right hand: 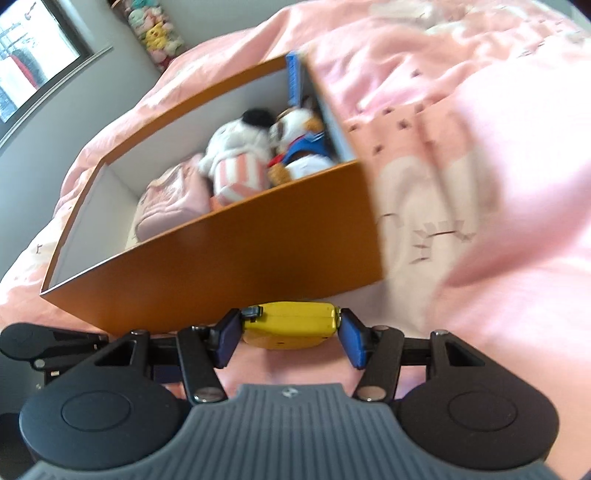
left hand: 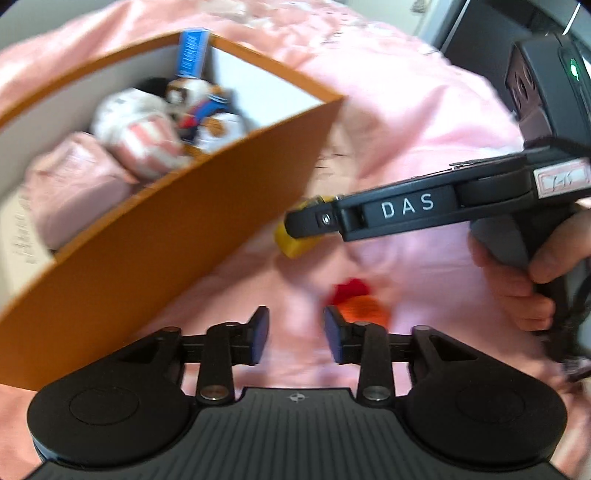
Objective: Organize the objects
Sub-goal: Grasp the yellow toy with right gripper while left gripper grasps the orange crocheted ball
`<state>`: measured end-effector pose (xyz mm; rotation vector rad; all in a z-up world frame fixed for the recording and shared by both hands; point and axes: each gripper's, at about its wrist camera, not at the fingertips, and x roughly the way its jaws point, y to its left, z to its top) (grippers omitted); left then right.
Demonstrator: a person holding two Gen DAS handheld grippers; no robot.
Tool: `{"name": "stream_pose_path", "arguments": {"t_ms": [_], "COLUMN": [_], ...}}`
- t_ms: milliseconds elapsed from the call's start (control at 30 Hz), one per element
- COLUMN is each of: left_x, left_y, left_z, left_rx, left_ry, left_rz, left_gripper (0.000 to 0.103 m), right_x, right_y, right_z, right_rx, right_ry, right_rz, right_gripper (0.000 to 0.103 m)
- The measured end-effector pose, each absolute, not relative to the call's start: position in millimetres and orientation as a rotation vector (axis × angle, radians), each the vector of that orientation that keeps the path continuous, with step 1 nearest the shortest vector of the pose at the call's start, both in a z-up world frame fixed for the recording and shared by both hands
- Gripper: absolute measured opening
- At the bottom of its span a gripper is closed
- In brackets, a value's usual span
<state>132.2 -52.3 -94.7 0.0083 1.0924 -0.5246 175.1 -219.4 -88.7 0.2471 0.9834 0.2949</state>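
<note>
An orange box (left hand: 166,240) (right hand: 221,266) stands on the pink bedcover (left hand: 406,129). It holds plush toys (left hand: 147,125) (right hand: 240,162), a pink pouch (right hand: 173,199) and an upright blue package (left hand: 192,48). In front of the box wall lies a yellow plastic object (right hand: 291,319) (left hand: 295,247). My right gripper (right hand: 290,328) (left hand: 303,225) is shut on it, a pad against each end. My left gripper (left hand: 295,332) hangs open over the bedcover, nothing between its fingers. A small red and orange object (left hand: 358,302), blurred, lies just beyond its right finger.
A person's hand (left hand: 517,288) holds the right gripper's handle at the right edge. The rumpled bedcover (right hand: 480,184) spreads right of the box. A window (right hand: 29,55) and a heap of plush toys (right hand: 155,29) sit at the far wall.
</note>
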Motion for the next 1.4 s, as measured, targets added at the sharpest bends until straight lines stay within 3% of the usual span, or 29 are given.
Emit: {"name": "stream_pose_path", "arguments": {"t_ms": [367,667,900,1167,1400], "left_x": [143,151,142,156,207], "left_y": [-92,-90,-59,-15,7], "left_z": [-121,-140,-93,-20,-21], "left_rx": [-0.064,-0.102,-0.176,-0.233,-0.185], "left_ry": [1.224,1.272,1.118,0.919,0.931], "left_rz": [-0.593,-0.541,-0.531,-0.483,-0.395], "left_gripper": [0.055,0.046,0.046,0.046,0.046], "right_x": [136,134,131,147,213], "right_y": [-262,-265,-264,-242,-196], "right_z": [-70,-71,-49,20,35], "right_rx": [0.232,0.230,0.190,-0.007,-0.268], "right_ry": [0.939,0.931,0.893,0.757,0.808], "right_rz": [0.206,0.204,0.253,0.419,0.529], "right_gripper": [0.059,0.059,0.059,0.059,0.059]}}
